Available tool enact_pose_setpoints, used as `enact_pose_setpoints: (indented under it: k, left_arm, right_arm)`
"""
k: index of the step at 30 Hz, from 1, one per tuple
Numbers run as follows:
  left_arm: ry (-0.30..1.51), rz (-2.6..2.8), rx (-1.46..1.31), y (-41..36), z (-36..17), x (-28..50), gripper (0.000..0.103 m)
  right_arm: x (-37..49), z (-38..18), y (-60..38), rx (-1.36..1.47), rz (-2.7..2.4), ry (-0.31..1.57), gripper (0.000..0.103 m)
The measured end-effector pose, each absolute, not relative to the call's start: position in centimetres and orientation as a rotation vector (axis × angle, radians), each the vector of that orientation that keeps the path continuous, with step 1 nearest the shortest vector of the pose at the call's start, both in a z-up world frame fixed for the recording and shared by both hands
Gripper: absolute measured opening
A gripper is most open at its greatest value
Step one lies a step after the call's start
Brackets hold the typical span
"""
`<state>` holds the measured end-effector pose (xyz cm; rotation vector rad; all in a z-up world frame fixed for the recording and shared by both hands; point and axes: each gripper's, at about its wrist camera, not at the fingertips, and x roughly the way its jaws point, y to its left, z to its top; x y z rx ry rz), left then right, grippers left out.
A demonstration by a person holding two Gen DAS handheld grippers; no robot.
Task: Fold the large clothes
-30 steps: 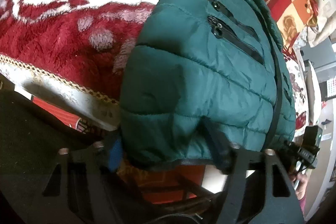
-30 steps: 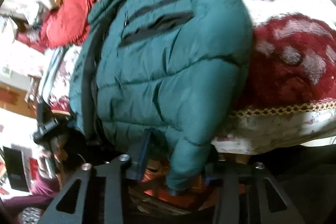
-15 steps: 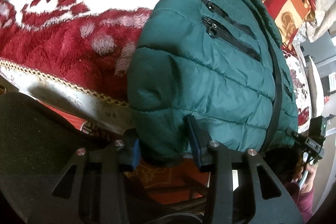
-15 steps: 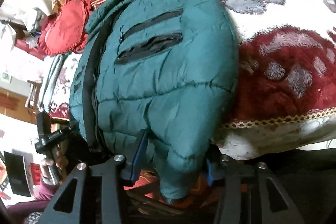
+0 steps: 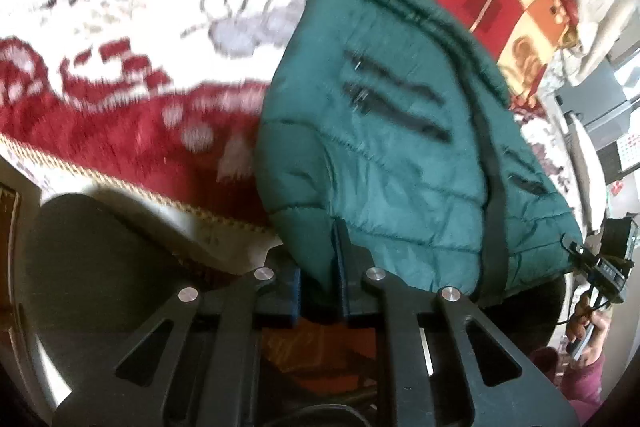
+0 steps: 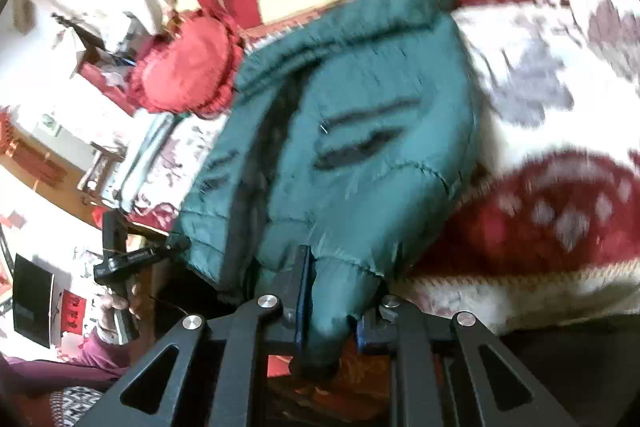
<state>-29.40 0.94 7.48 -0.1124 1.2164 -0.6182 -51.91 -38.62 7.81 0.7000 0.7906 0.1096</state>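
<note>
Jacket (image 5: 384, 155) hem at bed (image 5: 132, 131) near edge gripped by left gripper (image 5: 318, 285) and right gripper (image 6: 332, 311), jaws closed on it. Step judged: first fold. Next: hem to be carried toward collar.

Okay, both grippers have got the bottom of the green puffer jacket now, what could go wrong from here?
1. The left gripper and right gripper each pinch only a small bunch of the jacket hem; the slick, puffy fabric might slip out as it lifts.
2. The jacket lies at the edge of the blanket on the bed; a lost grip could drop it off the bed.
3. The plush blanket may drag along with it.
</note>
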Motion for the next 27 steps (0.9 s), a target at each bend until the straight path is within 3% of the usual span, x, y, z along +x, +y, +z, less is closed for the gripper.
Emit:
enact_pose_setpoints:
  k: [27]
  left_arm:
    - [1.023,-0.656,-0.252,0.7,15.8,-25.1,0.011]
  right_arm:
    - [-49.6,14.0,-42.6,0.754,0.077,0.536,0.016]
